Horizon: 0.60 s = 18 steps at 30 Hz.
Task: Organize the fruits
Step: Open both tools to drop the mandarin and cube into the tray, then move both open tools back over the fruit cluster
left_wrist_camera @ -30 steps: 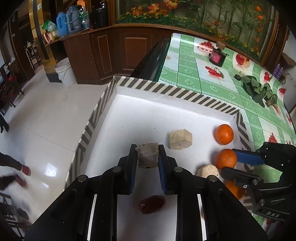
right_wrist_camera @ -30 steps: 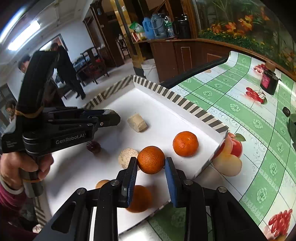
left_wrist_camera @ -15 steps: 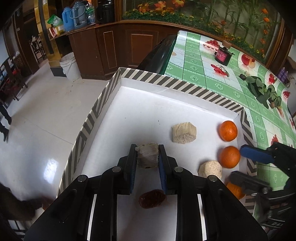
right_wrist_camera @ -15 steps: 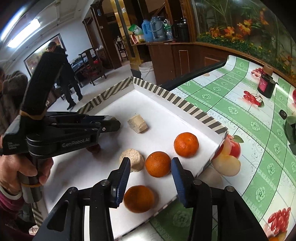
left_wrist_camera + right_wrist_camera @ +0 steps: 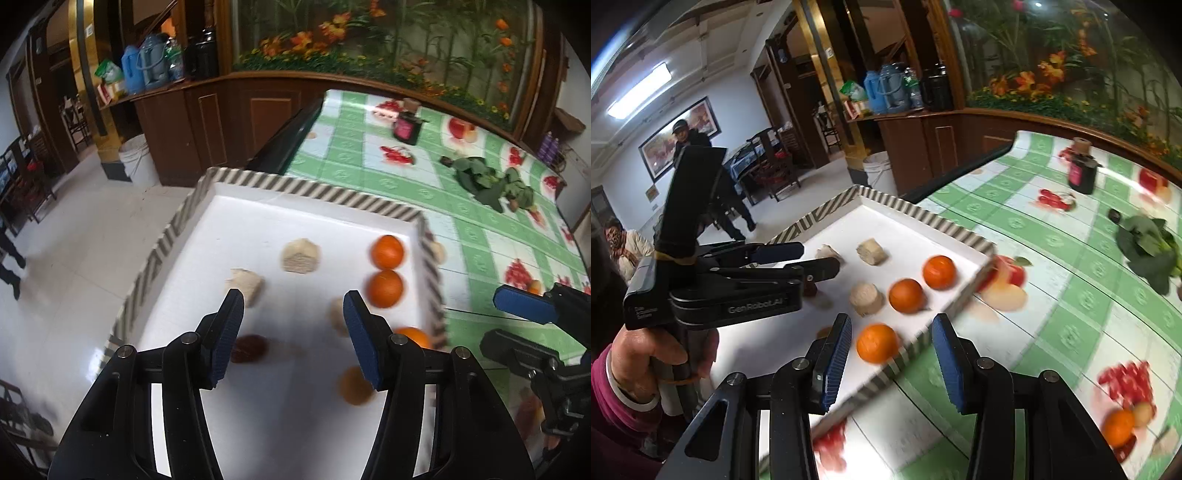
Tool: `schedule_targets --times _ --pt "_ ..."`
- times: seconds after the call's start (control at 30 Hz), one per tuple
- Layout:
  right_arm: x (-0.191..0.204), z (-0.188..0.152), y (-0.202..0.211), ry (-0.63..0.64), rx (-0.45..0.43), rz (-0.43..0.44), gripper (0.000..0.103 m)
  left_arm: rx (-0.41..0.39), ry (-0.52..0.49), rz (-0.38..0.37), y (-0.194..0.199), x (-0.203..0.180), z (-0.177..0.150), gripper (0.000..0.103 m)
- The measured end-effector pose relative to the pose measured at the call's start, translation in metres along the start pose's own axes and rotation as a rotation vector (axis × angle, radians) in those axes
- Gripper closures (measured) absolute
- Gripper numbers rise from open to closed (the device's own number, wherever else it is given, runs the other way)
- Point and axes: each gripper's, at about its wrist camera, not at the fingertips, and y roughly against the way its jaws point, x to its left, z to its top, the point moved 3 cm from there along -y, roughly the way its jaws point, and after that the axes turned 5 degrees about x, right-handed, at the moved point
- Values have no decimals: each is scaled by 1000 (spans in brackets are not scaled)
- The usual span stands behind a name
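Note:
A white tray (image 5: 314,192) with a striped rim holds three oranges (image 5: 385,288), three beige chunks (image 5: 300,255), a dark red fruit (image 5: 249,347) and a brownish round fruit (image 5: 354,386). My left gripper (image 5: 293,297) hangs above the tray's near part, its jaws opening with nothing between them. One beige chunk (image 5: 243,284) lies on the tray just beyond its left finger. My right gripper (image 5: 892,321) stands open over the tray's near corner. An orange (image 5: 877,343) lies on the tray below its fingers, untouched. A hand holds the left gripper (image 5: 820,258) at the left of the right wrist view.
The tray sits at the corner of a table with a green checked cloth (image 5: 1052,266). On the cloth are a dark jar (image 5: 406,127), leafy greens (image 5: 491,181) and a lone orange (image 5: 1119,428). People stand in the room behind, beside a white bucket (image 5: 135,158).
The left gripper let go of the beige chunk, opened and drew back upward. The right gripper opened off the orange, left it on the tray and pulled back.

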Motion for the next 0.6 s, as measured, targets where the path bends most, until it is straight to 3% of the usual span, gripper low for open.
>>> schedule_targets --times 0.33,0.6 --pt "-49 -41 50 -100 -32 -94 59 -18 -81 -85 17 -68 -10 46" --pt "-110 -90 91 -205 -16 -209 59 -8 -146 -145 22 -121 -15 46"
